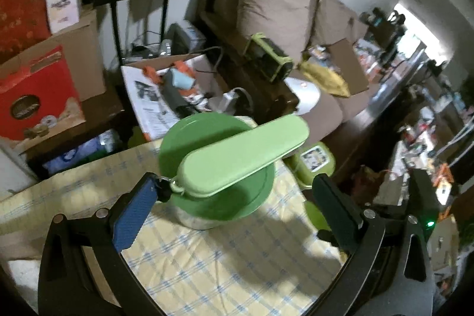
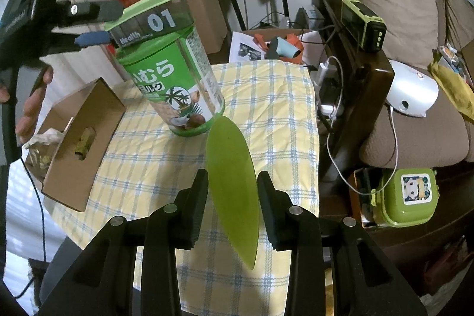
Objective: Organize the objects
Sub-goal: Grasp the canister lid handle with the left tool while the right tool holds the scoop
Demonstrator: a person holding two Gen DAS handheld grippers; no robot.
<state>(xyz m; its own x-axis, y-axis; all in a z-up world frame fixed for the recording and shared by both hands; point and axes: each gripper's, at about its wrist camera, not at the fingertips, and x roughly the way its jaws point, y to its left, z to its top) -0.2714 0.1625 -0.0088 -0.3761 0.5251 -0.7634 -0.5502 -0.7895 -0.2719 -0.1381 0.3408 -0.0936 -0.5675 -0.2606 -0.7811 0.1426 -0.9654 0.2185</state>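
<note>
Leaf-shaped yellow-green plastic sheet [image 2: 234, 212] hangs above the desk [image 2: 275, 114], pinched by its long edges between the black fingers of the right tool [image 2: 232, 174]. At 12 o'clock from its tip, a clear round jar with a green printed label and a green lid [image 2: 177, 85] stands upright on the desk's yellow-and-blue checked cloth. A pale green oblong case with rounded ends [image 1: 243, 156] lies flat across that lid, overhanging it toward 2 o'clock in the left wrist view. The left tool [image 1: 235, 177] is spread wide around the case's near end; the blue-padded finger [image 1: 133, 212] is at the small ring on that end, while the black finger stays clear. At 9 o'clock from the jar sits an open brown cardboard box [image 2: 80, 144], with a person's hand [image 2: 29, 108] just beyond it.
</note>
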